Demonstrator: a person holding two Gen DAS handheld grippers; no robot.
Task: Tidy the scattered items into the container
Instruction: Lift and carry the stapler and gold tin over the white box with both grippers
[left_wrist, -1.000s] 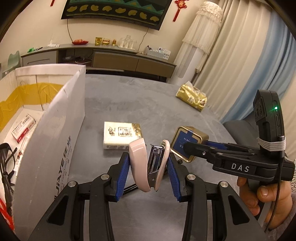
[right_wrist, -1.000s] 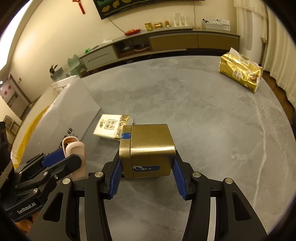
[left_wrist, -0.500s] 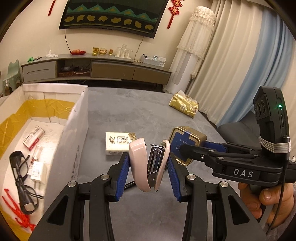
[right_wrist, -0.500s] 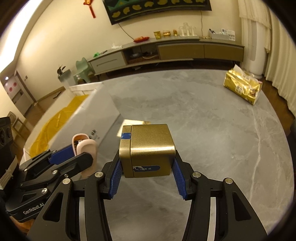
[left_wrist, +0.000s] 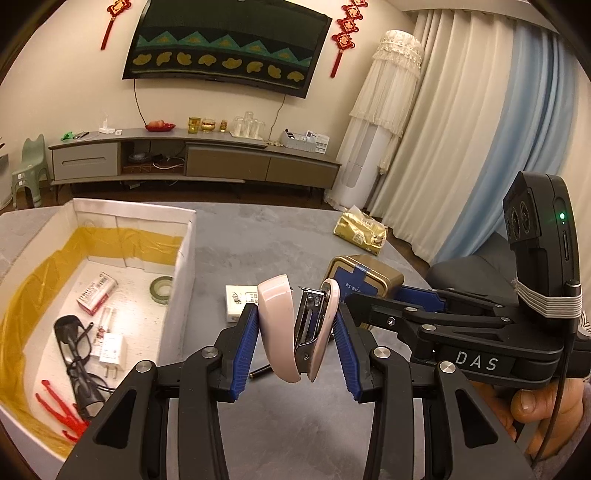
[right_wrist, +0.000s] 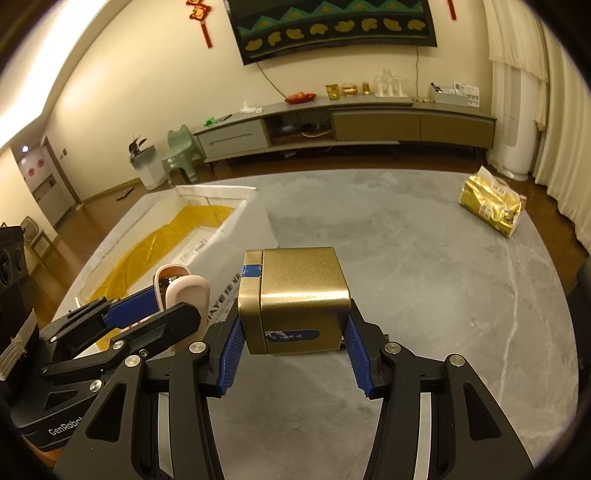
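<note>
My left gripper (left_wrist: 297, 350) is shut on a pink stapler (left_wrist: 280, 328), held upright above the grey table, just right of the white cardboard box (left_wrist: 181, 280). The stapler's metal inside faces right. My right gripper (right_wrist: 295, 354) is shut on a gold tin (right_wrist: 299, 299) with a blue label, carried beside the left gripper. The tin (left_wrist: 364, 278) shows behind the stapler in the left wrist view. The box (right_wrist: 240, 258) has yellow tape lining and holds glasses (left_wrist: 77, 350), a red-and-white packet (left_wrist: 96, 293), a tape roll (left_wrist: 161, 290), a charger and a red item.
A white-and-gold packet (left_wrist: 240, 302) lies on the table past the stapler, mostly hidden. A gold foil bag (right_wrist: 493, 206) rests at the far right edge. A dark pen-like item (left_wrist: 260, 370) lies under the left gripper. A hand (left_wrist: 539, 413) holds the right gripper.
Both grippers have risen with their loads, so the box's inside has come into view. The stapler and the tin stay gripped as before.
</note>
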